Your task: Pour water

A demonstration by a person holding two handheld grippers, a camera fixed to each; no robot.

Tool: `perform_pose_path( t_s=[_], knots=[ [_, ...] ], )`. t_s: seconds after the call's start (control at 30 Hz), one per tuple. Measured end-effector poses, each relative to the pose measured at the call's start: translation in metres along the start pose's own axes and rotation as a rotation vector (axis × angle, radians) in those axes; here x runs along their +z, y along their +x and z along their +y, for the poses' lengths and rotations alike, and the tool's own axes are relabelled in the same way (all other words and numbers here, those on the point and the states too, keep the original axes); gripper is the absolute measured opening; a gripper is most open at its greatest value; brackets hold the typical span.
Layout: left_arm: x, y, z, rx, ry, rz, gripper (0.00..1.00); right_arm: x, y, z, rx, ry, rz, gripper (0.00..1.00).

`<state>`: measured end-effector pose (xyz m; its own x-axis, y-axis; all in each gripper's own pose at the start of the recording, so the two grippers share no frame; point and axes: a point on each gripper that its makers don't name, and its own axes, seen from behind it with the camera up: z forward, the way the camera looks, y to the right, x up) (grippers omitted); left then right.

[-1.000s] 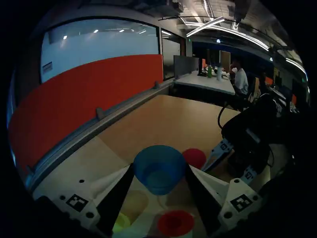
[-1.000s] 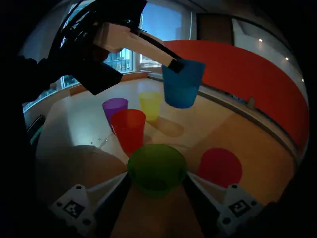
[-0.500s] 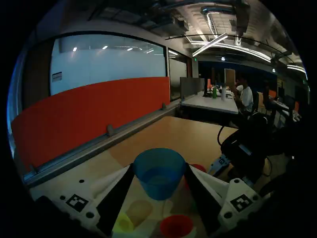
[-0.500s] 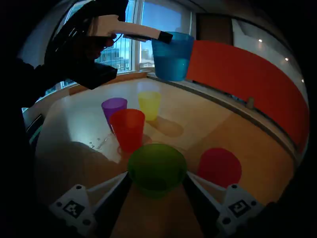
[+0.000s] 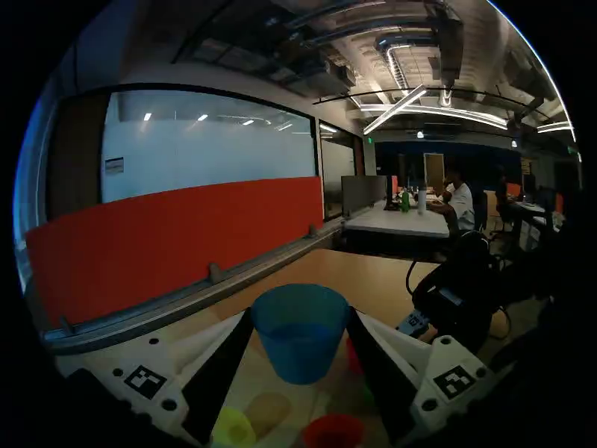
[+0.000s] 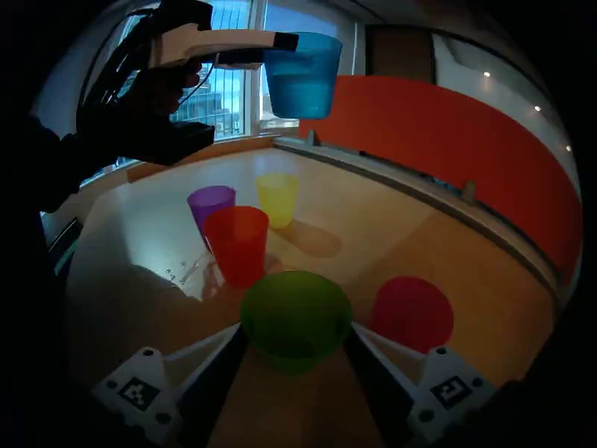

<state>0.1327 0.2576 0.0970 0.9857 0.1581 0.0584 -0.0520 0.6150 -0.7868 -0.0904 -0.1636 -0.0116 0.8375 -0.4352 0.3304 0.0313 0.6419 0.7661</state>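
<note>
My left gripper is shut on a blue cup with water in it, held upright high above the table. In the right gripper view that blue cup hangs at the top, gripped by the left gripper with a hand behind it. My right gripper is shut on a green cup low over the wooden table. Beyond it stand an orange-red cup, a purple cup and a yellow cup. A dark red cup stands to the right of the green one.
An orange wall panel with a metal rail runs along the table's far edge. Windows lie behind the left gripper. Water drops sit on the table by the orange-red cup. A seated person works at a distant desk.
My left gripper has lifted the blue cup well up from just above the yellow cup and levelled it. The right gripper and green cup have stayed put.
</note>
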Motion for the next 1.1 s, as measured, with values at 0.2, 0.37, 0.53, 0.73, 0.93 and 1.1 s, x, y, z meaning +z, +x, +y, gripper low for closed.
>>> perform_pose_path(
  t_s=[0.2,0.37,0.53,0.73,0.93,1.1],
  knots=[
    [-0.003,0.0,-0.004,-0.044,0.001,0.002,0.89,-0.001,0.0,0.0,0.006,0.0,0.002,0.9],
    [-0.005,-0.003,-0.008,-0.062,0.008,-0.003,0.89,-0.001,0.001,0.001,0.013,-0.001,0.006,0.9],
    [-0.007,-0.006,-0.01,-0.067,0.013,-0.008,0.89,-0.001,0.003,0.003,0.024,-0.008,0.018,0.89],
    [-0.011,-0.008,-0.012,-0.074,0.019,-0.009,0.89,-0.002,0.004,0.004,0.023,-0.014,0.025,0.89],
    [-0.019,-0.01,-0.012,-0.087,0.027,-0.009,0.89,-0.004,0.007,0.002,0.015,-0.02,0.031,0.89],
    [-0.029,-0.012,-0.01,-0.087,0.034,-0.009,0.89,-0.01,0.015,-0.003,0.018,-0.024,0.051,0.89]
  ],
)
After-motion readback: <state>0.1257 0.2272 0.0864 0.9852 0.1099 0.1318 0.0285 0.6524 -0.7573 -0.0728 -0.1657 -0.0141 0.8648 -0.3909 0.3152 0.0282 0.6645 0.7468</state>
